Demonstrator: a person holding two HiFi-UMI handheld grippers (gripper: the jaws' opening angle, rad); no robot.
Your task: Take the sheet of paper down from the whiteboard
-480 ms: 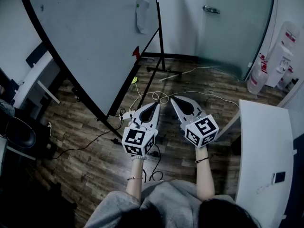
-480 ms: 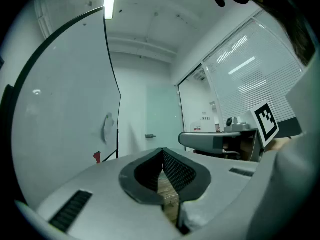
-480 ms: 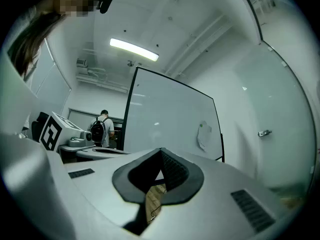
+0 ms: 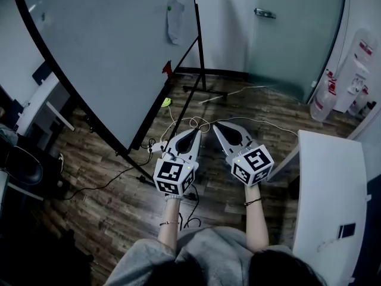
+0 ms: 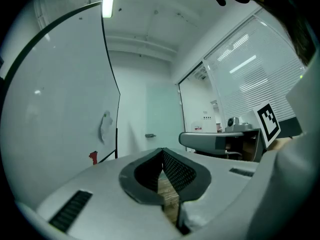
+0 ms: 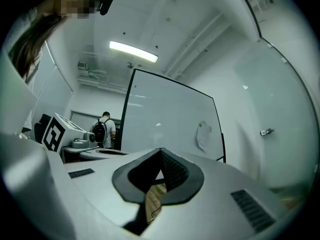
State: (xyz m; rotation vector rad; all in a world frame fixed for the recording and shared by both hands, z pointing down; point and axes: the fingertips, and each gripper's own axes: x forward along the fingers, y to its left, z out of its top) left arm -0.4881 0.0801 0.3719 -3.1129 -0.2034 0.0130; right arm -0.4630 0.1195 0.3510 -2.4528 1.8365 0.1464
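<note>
A white sheet of paper (image 4: 174, 21) hangs near the right edge of the big whiteboard (image 4: 113, 52), pinned at its top by a small green magnet (image 4: 169, 7). The same paper (image 5: 105, 129) appears far off in the left gripper view and, as the paper (image 6: 202, 136), in the right gripper view. My left gripper (image 4: 197, 131) and right gripper (image 4: 215, 124) are held side by side above the wooden floor, well short of the board. Both are shut with nothing between the jaws, tips pointing toward the board.
The whiteboard stands on a black wheeled frame (image 4: 199, 70) with white cables (image 4: 196, 123) lying on the floor by its foot. A white table (image 4: 330, 195) is at my right, a glass door (image 4: 286, 22) beyond, water bottles (image 4: 324, 97) at the far right. A person with a backpack (image 6: 104, 130) stands far off.
The view has shifted slightly, so the board and paper sit a little higher and further left. Both grippers keep their places and stay shut.
</note>
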